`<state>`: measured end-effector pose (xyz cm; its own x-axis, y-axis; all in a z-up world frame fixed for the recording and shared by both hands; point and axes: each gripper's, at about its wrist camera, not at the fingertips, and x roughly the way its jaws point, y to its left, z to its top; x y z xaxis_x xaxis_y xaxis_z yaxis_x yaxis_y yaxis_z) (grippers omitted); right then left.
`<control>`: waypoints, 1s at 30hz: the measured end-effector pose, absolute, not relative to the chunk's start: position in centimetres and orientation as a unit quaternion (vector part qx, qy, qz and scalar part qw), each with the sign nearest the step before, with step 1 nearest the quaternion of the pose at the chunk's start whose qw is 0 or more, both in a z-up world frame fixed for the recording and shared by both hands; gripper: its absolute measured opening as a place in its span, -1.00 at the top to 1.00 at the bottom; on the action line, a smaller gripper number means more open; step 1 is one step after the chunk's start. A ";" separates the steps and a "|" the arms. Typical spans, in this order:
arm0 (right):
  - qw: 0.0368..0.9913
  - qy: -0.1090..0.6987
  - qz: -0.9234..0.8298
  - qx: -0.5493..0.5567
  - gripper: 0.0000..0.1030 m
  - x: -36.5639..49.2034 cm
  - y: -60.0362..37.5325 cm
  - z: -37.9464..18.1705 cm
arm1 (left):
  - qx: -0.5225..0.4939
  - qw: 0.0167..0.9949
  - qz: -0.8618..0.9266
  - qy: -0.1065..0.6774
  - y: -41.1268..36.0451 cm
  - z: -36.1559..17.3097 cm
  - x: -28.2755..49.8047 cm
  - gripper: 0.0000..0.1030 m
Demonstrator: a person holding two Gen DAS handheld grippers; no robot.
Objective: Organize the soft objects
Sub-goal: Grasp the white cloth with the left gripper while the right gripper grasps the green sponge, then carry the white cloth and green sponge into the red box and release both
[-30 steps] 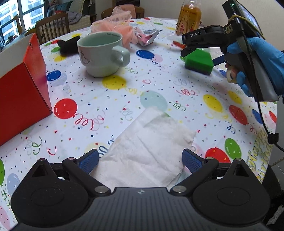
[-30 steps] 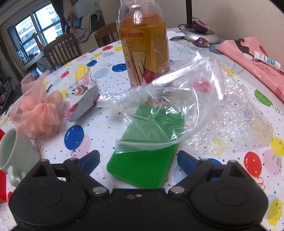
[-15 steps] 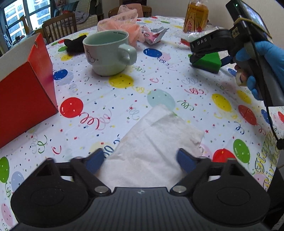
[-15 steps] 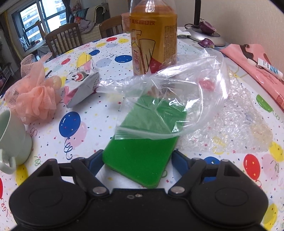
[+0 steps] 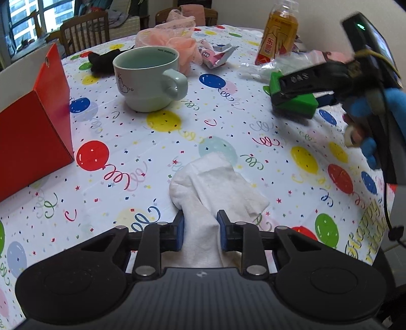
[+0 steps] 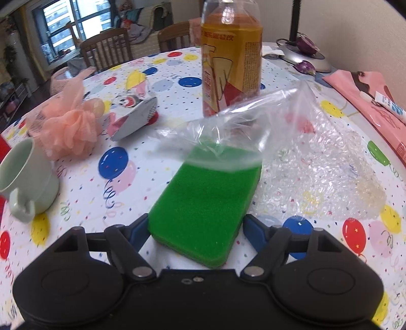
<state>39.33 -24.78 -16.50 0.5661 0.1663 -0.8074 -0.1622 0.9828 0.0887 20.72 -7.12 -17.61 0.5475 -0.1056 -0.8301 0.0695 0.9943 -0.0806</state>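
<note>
Your left gripper [image 5: 200,233], angled down at the counter [image 5: 142,142], has just been closing and pinches the bunched white cloth [image 5: 215,187] at lower centre. Your right gripper [image 6: 195,229] has been narrowing and flanks the spongy green block [image 6: 203,200], its far end under clear crinkled plastic [image 6: 236,127].

Home dining rm: round table w/ balloon tablecloth [image 5: 228,152], wooden chairs [image 6: 106,48], apt window [image 6: 63,22].

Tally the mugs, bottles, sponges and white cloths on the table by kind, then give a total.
mug: 1
bottle: 1
sponge: 1
cloth: 1
Total: 4
</note>
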 end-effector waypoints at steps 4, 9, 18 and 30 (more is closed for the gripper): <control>0.884 0.449 0.127 -0.006 -0.47 37.9 -25.2 -15.7 | -0.040 0.879 -0.044 0.473 -6.7 -17.4 21.0 0.55; 0.879 0.445 0.168 -0.012 -0.46 36.0 -25.5 -14.4 | -0.057 0.880 -0.034 0.469 -6.4 -16.8 21.2 0.55; 0.860 0.448 0.245 -0.010 -0.46 32.1 -25.4 -11.4 | -0.087 0.889 -0.022 0.449 -5.7 -14.2 21.3 0.55; 0.852 0.402 0.335 -0.032 -0.46 29.0 -22.4 -6.3 | -0.122 0.907 -0.002 0.403 -3.5 -9.2 20.5 0.55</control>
<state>28.95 -22.39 -6.26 0.4524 0.5446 -0.7062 -0.5960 0.7737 0.2149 20.52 -3.55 -9.16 0.6745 -0.1026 -0.7312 -0.0938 0.9704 -0.2227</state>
